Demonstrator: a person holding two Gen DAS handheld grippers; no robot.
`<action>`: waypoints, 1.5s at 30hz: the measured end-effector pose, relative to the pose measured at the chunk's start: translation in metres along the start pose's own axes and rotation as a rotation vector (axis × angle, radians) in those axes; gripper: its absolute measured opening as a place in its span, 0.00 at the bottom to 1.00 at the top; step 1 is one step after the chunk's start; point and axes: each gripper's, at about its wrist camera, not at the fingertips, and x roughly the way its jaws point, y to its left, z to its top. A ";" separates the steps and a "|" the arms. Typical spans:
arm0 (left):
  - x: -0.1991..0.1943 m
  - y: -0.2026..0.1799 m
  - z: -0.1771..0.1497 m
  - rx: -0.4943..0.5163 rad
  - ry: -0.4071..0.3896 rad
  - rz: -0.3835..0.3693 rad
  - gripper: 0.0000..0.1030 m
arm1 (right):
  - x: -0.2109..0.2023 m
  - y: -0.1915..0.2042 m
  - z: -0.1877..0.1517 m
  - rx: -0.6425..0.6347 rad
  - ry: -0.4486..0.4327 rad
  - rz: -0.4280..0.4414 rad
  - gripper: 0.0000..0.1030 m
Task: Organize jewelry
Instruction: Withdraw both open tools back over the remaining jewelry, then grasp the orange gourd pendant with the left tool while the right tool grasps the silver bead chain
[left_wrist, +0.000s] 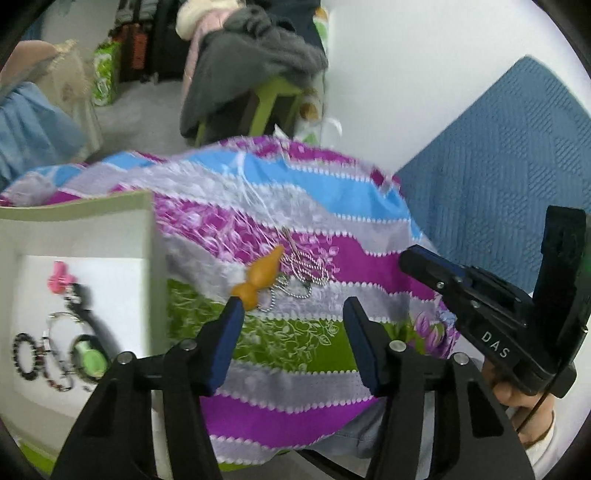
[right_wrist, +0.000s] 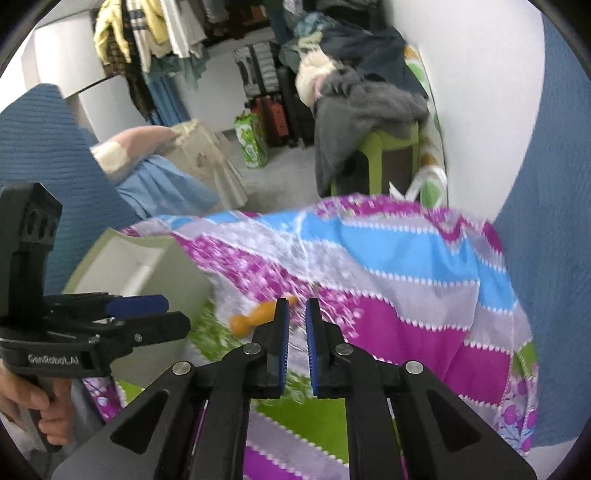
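Note:
An orange pendant (left_wrist: 260, 277) on a silver bead chain (left_wrist: 303, 271) lies on the striped cloth (left_wrist: 295, 206). My left gripper (left_wrist: 291, 306) is open, its left fingertip just short of the pendant's near end. A pale box (left_wrist: 85, 236) at the left holds a pink charm (left_wrist: 60, 277), bead bracelets (left_wrist: 26, 350) and a green ring piece (left_wrist: 90, 358). My right gripper (right_wrist: 297, 308) has its jaws nearly closed with a narrow gap and nothing between them, hovering just right of the pendant (right_wrist: 255, 317). The right gripper also shows in the left wrist view (left_wrist: 413, 258).
The cloth covers a rounded cushion-like surface with a blue textured mat (left_wrist: 498, 158) to the right. The box (right_wrist: 144, 266) sits left of the cloth. Behind stand a green stool with grey clothes (right_wrist: 369, 110), suitcases and hanging clothes.

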 end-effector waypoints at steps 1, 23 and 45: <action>0.009 -0.003 0.001 0.004 0.013 0.006 0.50 | 0.007 -0.007 -0.002 0.018 0.016 0.009 0.08; 0.103 -0.010 0.013 0.176 0.092 0.299 0.31 | 0.074 -0.044 0.001 0.038 0.130 0.093 0.22; 0.050 0.010 0.002 -0.100 0.010 0.175 0.31 | 0.138 -0.013 0.008 -0.198 0.260 0.053 0.03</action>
